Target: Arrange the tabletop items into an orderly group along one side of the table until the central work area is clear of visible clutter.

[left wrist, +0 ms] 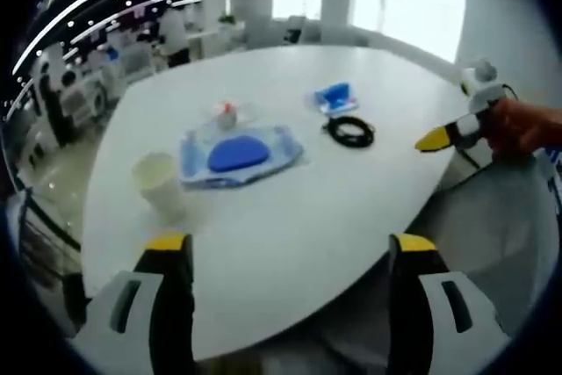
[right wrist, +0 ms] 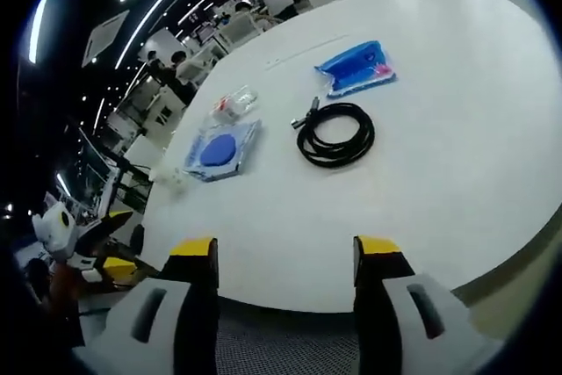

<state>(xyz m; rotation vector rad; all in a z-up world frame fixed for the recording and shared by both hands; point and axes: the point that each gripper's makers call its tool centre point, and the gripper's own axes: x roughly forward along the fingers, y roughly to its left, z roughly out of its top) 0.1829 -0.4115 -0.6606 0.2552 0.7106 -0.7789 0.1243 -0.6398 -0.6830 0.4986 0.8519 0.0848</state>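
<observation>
Grippers: left [left wrist: 290,256] and right [right wrist: 283,256] both gaping, nothing held.
Items: cup [left wrist: 159,177], pouch [left wrist: 239,154], cable [right wrist: 335,133] mid-table [left wrist: 290,217].
Risk: cup looks light, a clumsy nudge probably tips it.

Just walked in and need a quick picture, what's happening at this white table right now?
A person holds a two-jaw gripper in each hand at the edge of the white table. The left gripper and right gripper are both open and empty. Nothing is grasped yet: a paper cup, a blue packet, a coiled black cable and a small blue pouch lie spread across the middle.
</observation>
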